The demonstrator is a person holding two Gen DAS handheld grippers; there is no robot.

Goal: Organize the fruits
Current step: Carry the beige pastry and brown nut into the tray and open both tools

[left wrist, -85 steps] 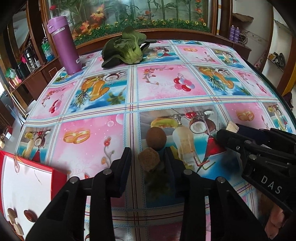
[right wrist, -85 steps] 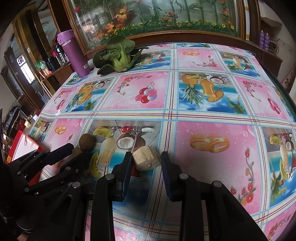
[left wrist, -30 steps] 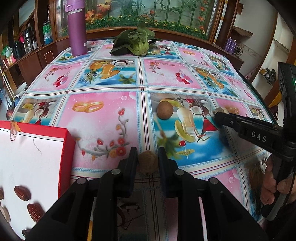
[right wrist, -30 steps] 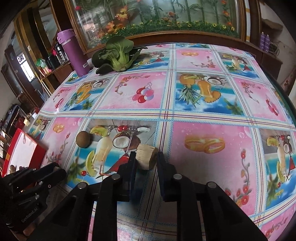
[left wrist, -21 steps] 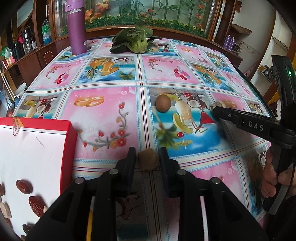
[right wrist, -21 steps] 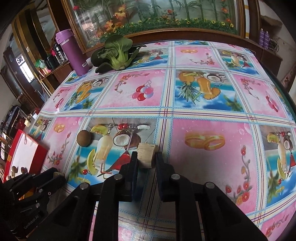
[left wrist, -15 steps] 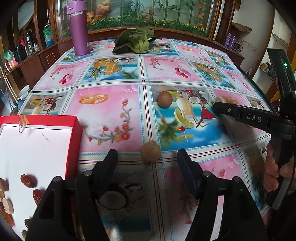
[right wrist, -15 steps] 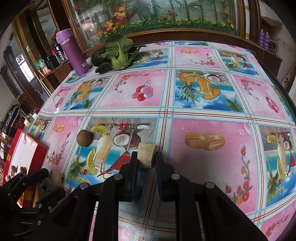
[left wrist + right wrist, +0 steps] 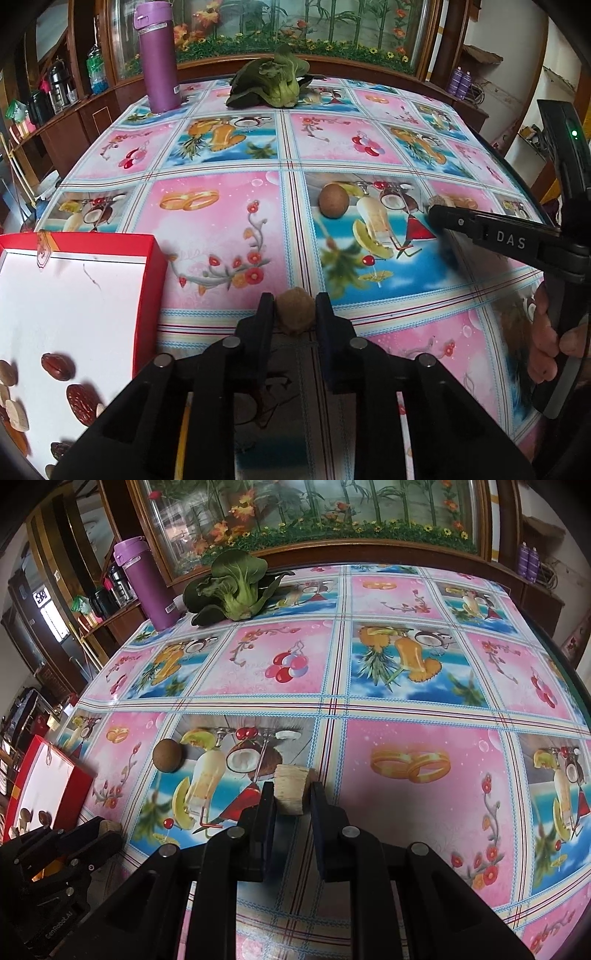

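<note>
Left wrist view shows the worktop (image 9: 221,236) spread with a glossy cloth of pink and blue fruit panels, backed by a wooden cabinet with a flower-painted glass front. A red box (image 9: 74,295) with a white inside sits at the near left edge, and several brown dried fruits (image 9: 57,366) and pale nuts lie in its near corner. At the far side a purple flask (image 9: 158,55) stands upright, with a head of green leaf vegetable (image 9: 269,86) lying to its right. The left claw (image 9: 294,314) is closed onto a rough tan fruit (image 9: 294,311), its two black fingers pressed against the fruit's sides near the worktop's front edge, just right of the red box. The right claw (image 9: 289,794) grips a pale cut chunk (image 9: 290,788) between its fingers in the right wrist view, over the printed coconut panel in the middle of the worktop. A bare hand (image 9: 550,339) holds that right claw's handle at the right of the left wrist view. A round brown fruit (image 9: 333,201) rests alone on the cloth, well apart from both claws and beyond them.
</note>
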